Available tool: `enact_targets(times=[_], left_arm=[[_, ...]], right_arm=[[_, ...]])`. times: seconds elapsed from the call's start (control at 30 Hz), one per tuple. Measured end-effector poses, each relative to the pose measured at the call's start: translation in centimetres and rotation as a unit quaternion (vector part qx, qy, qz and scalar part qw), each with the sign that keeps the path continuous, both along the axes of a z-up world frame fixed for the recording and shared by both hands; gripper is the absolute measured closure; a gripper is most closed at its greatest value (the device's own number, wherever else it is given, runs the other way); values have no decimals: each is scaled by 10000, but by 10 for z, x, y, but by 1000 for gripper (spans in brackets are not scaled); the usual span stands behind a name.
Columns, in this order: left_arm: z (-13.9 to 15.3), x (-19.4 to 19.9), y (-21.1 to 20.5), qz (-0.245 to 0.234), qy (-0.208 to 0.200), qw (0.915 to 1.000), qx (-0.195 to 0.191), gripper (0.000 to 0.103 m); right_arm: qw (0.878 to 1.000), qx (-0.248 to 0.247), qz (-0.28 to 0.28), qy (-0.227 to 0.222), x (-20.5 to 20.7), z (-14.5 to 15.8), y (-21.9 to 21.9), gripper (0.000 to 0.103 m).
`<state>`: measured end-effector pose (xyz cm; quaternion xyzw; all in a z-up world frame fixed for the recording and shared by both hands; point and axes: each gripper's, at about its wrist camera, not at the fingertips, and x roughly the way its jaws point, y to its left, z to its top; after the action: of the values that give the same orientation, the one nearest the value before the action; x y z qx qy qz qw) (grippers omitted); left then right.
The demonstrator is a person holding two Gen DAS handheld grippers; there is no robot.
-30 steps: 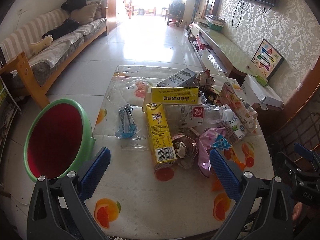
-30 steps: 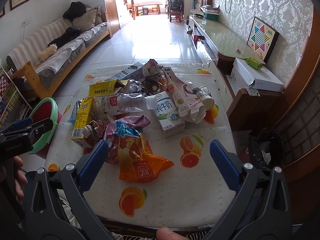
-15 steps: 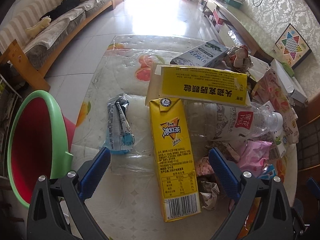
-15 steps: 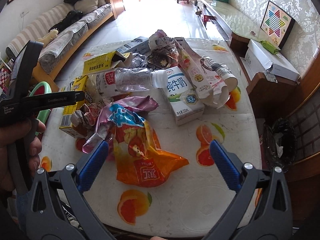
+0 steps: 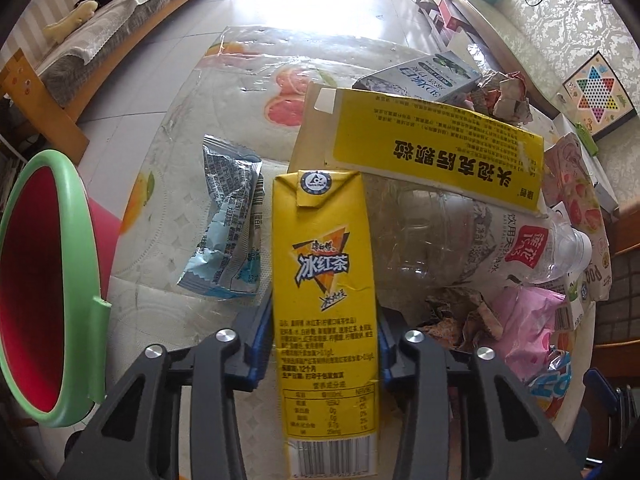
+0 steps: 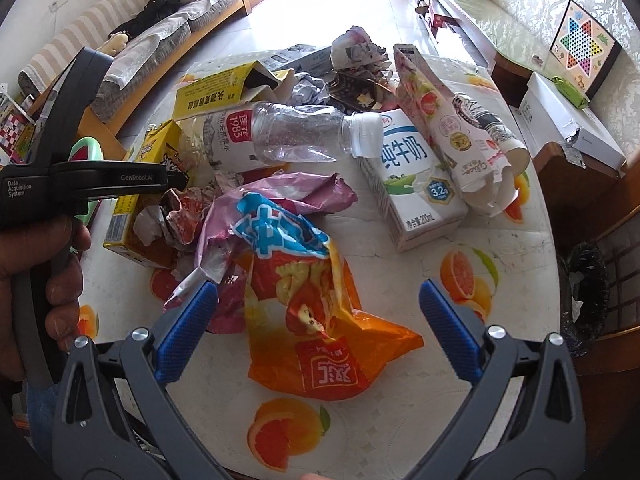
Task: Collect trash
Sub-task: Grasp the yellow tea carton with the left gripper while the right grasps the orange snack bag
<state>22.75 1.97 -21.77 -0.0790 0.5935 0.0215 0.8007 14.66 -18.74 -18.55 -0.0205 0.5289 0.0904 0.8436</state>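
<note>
Left wrist view
Left tongs (image 5: 324, 344): I have them closing on the yellow tea carton (image 5: 323, 292) — its lower half sits between the blue pads, and both pads look to be against its sides.
Carton: flat on the counter (image 5: 160, 312), long axis running straight ahead of the tongs.
Blue wrapper (image 5: 228, 224): just left of the carton, ahead of my left finger.
Clear bottle (image 5: 460, 236): right of the carton, lying across, partly under a flattened yellow box (image 5: 432, 148).
Bin (image 5: 44, 288): green-rimmed, red inside, well off to the left past the counter edge.

Right wrist view
Right tongs (image 6: 318, 320): spread wide, gripping nothing — the orange snack bag (image 6: 320, 320) lies between the fingers, and I see clear gaps at both pads.
Milk carton (image 6: 412, 184): ahead and slightly right, on its side.
Pink wrapper (image 6: 280, 196): just beyond the bag, ahead of the left finger.
Hand (image 6: 48, 276): far left, holding the other tongs, which point down at the yellow carton.
</note>
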Motion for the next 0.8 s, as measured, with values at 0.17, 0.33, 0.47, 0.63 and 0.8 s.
enact_targets(times=[0.17, 0.33, 0.47, 0.63, 0.8], left_arm=[[10, -7, 2, 15, -189, 9997, -144, 68], [32, -20, 10, 26, -480, 9981, -374, 69], [53, -33, 17, 35, -715, 9959, -554, 69], [75, -53, 27, -1, -952, 9925, -769, 68], [90, -72, 33, -25, -1147, 9901, -812, 68]], right_arm=[[10000, -9, 2, 72, 3, -8, -1, 7], [9998, -65, 12, 196, 8, -21, -3, 13], [9996, -70, 111, 267, 9, -30, 2, 16], [9993, -42, 174, 331, 6, -40, 6, 40], [9996, -17, 161, 232, -4, -29, 1, 49]])
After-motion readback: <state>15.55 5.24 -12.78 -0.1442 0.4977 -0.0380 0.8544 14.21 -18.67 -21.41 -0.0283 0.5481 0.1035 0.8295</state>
